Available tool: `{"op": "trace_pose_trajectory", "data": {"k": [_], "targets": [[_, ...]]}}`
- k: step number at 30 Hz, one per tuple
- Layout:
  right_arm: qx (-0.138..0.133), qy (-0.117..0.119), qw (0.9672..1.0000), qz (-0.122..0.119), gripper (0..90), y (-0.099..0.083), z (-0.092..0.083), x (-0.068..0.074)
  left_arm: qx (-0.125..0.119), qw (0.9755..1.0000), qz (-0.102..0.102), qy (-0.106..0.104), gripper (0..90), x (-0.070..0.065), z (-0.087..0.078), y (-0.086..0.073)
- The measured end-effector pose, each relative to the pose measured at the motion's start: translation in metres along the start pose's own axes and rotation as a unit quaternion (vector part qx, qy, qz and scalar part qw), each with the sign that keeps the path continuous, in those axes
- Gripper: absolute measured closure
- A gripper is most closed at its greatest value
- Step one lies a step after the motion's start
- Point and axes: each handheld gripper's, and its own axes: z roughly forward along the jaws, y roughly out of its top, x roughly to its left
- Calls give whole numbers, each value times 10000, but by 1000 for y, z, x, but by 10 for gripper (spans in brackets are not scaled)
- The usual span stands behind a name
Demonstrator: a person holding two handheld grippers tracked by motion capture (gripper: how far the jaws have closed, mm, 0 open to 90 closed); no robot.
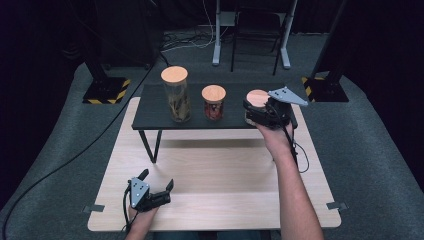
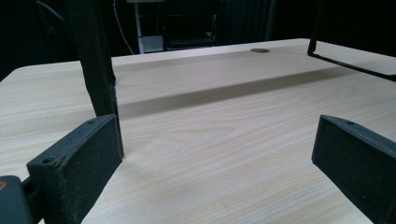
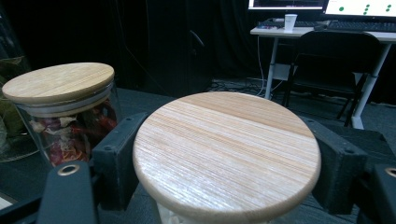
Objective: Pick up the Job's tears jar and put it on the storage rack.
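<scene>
A light wooden table (image 1: 215, 195) carries a dark low shelf (image 1: 155, 107) bearing three wood-lidded jars (image 1: 213, 102).

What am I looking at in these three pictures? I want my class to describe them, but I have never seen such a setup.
A person sits at a light wooden table and holds a two-jawed grasping tool in each hand. One picture is taken from above; the other two come from small cameras riding on the tools, looking along their black jaws.

On the table stands a low dark shelf with three glass jars with wooden lids: a tall jar, a middle jar with red contents, and a right jar.

The right tool is closed on the right jar, just under its lid. The left tool rests low over the table, jaws open, holding nothing.
</scene>
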Motion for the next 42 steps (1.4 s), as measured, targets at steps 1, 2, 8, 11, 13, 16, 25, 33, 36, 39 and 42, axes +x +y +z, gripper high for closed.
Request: {"op": "trace_pose_trajectory", "data": {"k": [1, 2, 8, 11, 13, 16, 25, 33, 36, 39, 42], "targets": [[0, 0, 10000, 0, 227, 0, 0, 0, -2, 10000, -1, 0, 9, 0, 0, 0], [3, 9, 10000, 6, 226, 0, 2, 1, -4, 10000, -2, -1, 9, 0, 0, 0], [56, -5, 10000, 0, 226, 2, 10, 3, -7, 10000, -16, -10, 9, 0, 0, 0], [63, -8, 10000, 67, 227, 1, 12, 3, -9, 10000, -14, -12, 9, 0, 0, 0], [62, -5, 9999, 81, 227, 1, 12, 2, -10, 10000, -13, -12, 9, 0, 0, 0], [75, -8, 9999, 92, 226, 1, 12, 2, -8, 10000, -7, -12, 9, 0, 0, 0], [123, -20, 9999, 108, 225, 1, 13, 2, -9, 10000, 4, -16, 9, 0, -1, 0], [143, -10, 9998, 105, 220, 1, 12, 2, -7, 10000, 2, -10, 9, 0, -1, 0], [184, 97, 9997, 127, 13, -1, 14, 2, -11, 10000, 1, -10, 9, 0, -1, 0], [145, 76, 9997, 200, 0, -4, 12, 1, -15, 10000, 5, -18, 9, 0, -1, 0], [115, 65, 9996, 238, 0, -6, 11, -1, -21, 10000, 7, -14, 9, -1, -1, 0]]}}
